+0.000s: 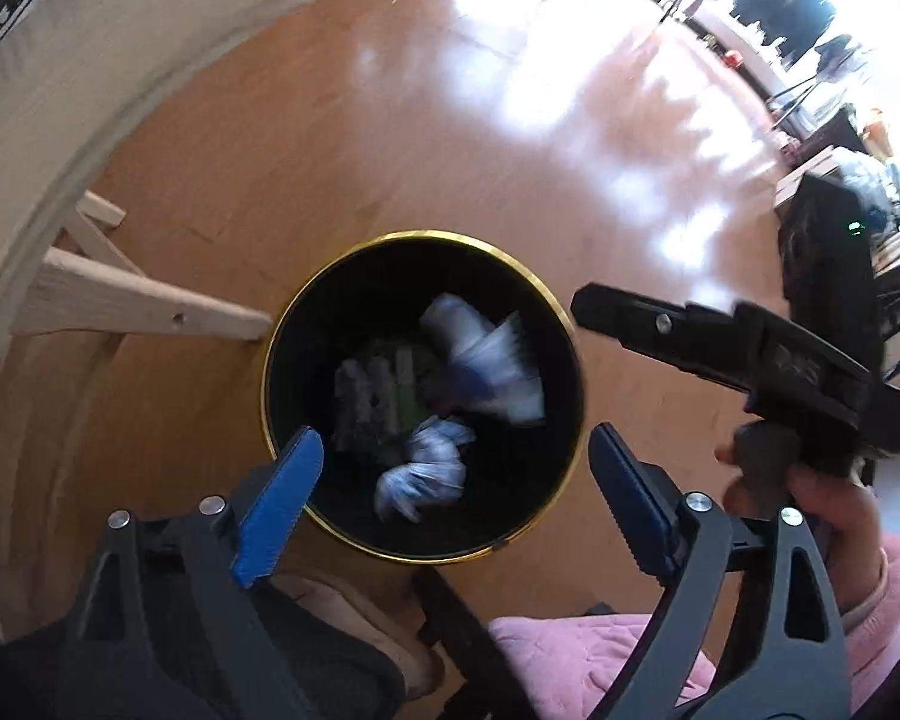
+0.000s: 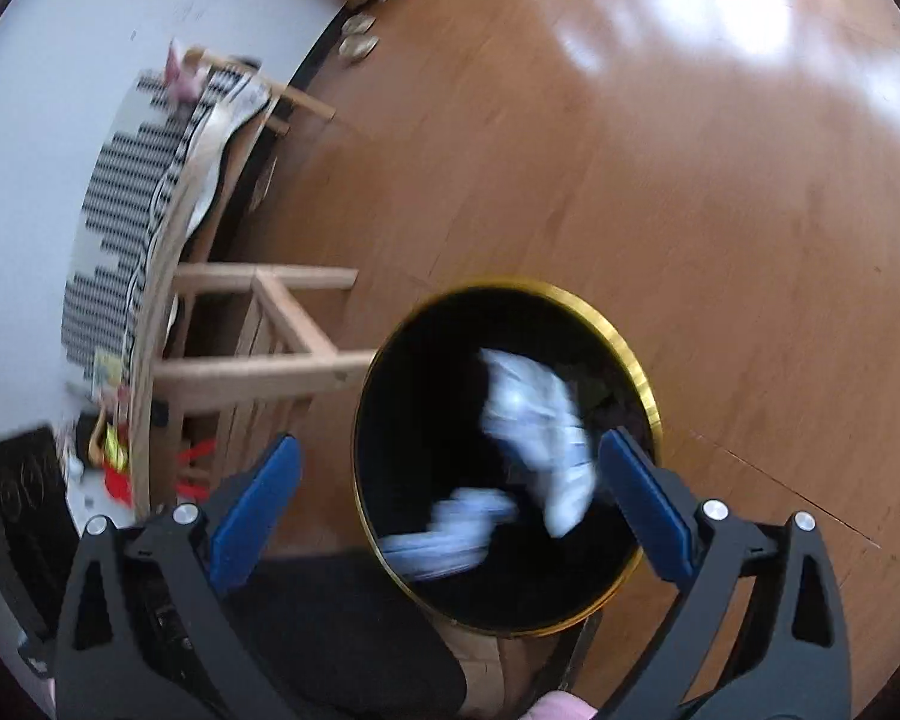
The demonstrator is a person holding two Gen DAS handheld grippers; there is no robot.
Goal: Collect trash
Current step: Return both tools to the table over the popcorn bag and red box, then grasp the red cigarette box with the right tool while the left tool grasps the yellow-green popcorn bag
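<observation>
A round black trash bin [image 1: 423, 399] with a gold rim is standing on the wooden floor [image 1: 426, 138], just beside the pale wooden leg frame [image 1: 132, 303] of a table. The left gripper [image 1: 456, 498] is hanging directly above the bin's near edge, its blue-padded fingers [image 1: 282, 504] spread wide with nothing between them. Looking down between them, crumpled white paper [image 1: 426, 471] and a white plastic wrapper [image 1: 486, 360] are lying at the bottom of the bin, blurred, alongside some greenish scraps too smeared to name.

The right gripper [image 2: 450, 516] is also hovering over the bin [image 2: 504, 456], its jaws standing wide apart and empty. In its view, blurred white trash pieces [image 2: 534, 426] are showing inside the bin's opening, between and beyond the fingertips; whether they are lying still or falling cannot be told. In the left wrist view the right gripper [image 1: 594, 306] is appearing at the bin's right, held by a hand [image 1: 810, 498] in a pink sleeve [image 1: 870, 588].
</observation>
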